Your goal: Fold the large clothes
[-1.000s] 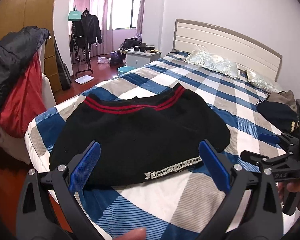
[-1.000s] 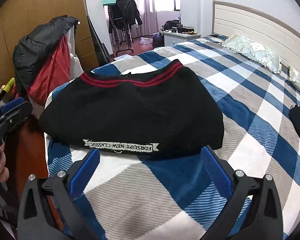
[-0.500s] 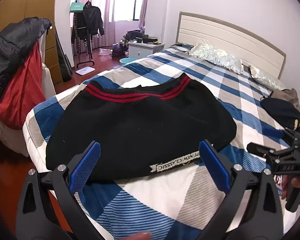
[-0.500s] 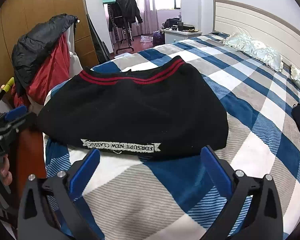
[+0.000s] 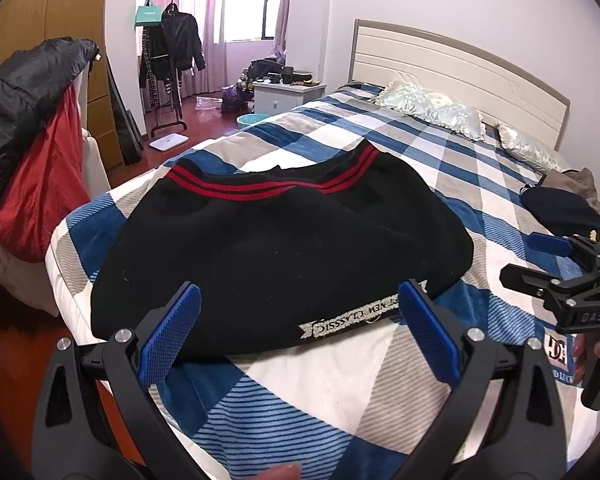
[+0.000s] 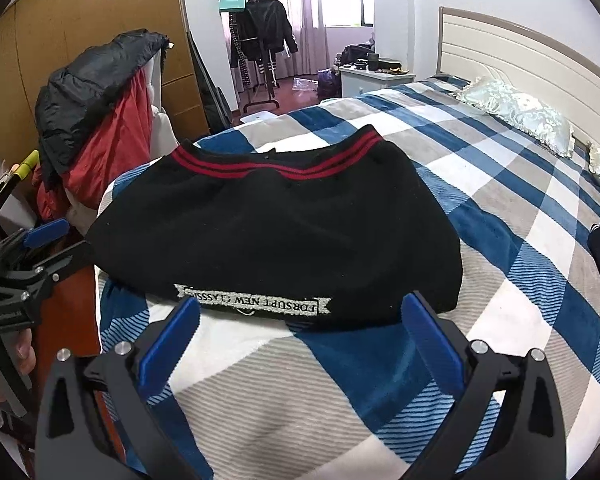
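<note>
Left wrist view: a folded black sweater [image 5: 276, 248] lying on the bed [image 5: 440, 168], near the corner at the foot end and the left edge. Long axis across the bed, from the left edge toward the middle. Red-striped hem [image 5: 272, 188] pointing away, toward the window; white lettered band [image 5: 360, 316] on the near edge, read upside down. Left gripper [image 5: 300, 332] hovering just before that near edge, fingers [image 5: 172, 332] spread wide and holding nothing, not touching the cloth. Right gripper [image 5: 556, 264] at the right side, above the checked blanket, well apart from the sweater; how far open, cannot tell from here. Dark clothes [image 5: 560, 208] piled at the far right edge of the bed, two pillows [image 5: 432, 108] by the headboard.

Right wrist view: same sweater [image 6: 276, 236], hem [image 6: 276, 164] far, lettered band [image 6: 252, 304] near. Right gripper [image 6: 300, 336] above the blanket just before the band, fingers [image 6: 432, 332] wide apart, empty. Left gripper [image 6: 28, 256] at the left, beyond the bed's left edge, beside the sweater's left end. Black and red jackets [image 6: 96, 120] heaped next to the wardrobe.
</note>
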A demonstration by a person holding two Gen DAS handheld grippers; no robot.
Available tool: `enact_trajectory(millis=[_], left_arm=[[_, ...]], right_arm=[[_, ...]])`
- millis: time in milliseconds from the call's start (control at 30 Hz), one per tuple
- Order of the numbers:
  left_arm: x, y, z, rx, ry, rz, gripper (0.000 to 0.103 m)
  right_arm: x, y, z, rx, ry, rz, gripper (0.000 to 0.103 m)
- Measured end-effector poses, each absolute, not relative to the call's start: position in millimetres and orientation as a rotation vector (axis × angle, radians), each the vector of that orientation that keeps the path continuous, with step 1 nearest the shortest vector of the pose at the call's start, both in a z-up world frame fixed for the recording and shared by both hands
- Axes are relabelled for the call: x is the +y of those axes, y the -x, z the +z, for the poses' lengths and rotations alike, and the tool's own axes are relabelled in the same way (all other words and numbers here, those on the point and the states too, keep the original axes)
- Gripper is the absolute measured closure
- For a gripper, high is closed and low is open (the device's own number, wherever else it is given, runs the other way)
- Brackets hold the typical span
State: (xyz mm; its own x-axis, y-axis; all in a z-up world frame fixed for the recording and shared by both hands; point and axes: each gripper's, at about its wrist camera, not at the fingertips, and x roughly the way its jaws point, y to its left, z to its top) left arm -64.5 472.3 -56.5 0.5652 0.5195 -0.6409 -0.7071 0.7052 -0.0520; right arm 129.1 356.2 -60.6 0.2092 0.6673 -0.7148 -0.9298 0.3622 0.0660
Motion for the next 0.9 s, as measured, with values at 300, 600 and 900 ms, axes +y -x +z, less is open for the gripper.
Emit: enact_trajectory(millis=[300,600,900], left_arm=[[473.3,67.7,-53.3,0.633,0.316,0.75,0.006],[472.6,69.2,-51.8,0.633,0.31,0.746,0.006],[470.0,68.9,-52.0,0.636,0.315,0.745,0.006]], right_arm=[[358.0,-122.1,-59.5,0.728,0.433,1.162,0.004],[359.2,-118.8,-58.1,0.724,0.431,1.162,0.004],[359.7,-118.3,-58.1,0.726,0.436,1.159,0.004]])
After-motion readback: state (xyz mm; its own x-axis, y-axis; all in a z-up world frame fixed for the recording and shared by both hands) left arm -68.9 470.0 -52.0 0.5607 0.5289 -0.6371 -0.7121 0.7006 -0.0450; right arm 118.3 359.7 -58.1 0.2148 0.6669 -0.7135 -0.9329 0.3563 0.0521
